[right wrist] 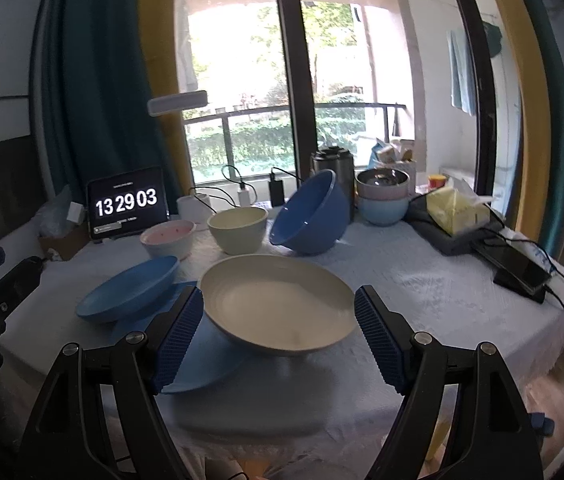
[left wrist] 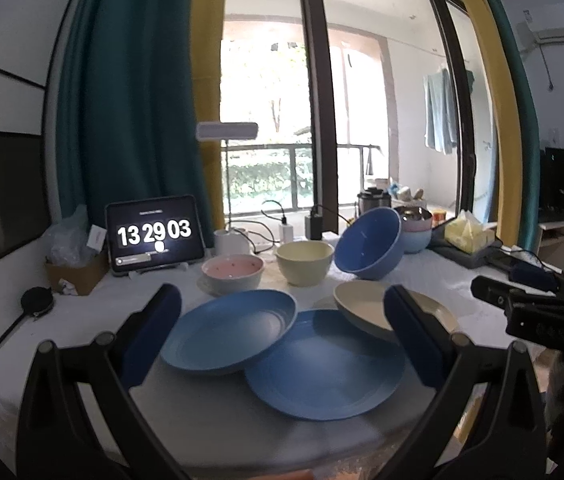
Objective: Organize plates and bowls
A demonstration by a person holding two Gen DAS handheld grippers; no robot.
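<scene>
Directly ahead of the right tongs (right wrist: pixel 279 332), both sets released: cream plate (right wrist: pixel 277 304), tilted, nearer them than the left tongs (left wrist: pixel 282 332).

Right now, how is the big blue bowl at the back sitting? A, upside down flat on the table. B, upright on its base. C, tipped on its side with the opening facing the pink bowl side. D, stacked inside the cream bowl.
C: the big blue bowl leans on its side, its opening turned toward the cream bowl and pink bowl.
</scene>
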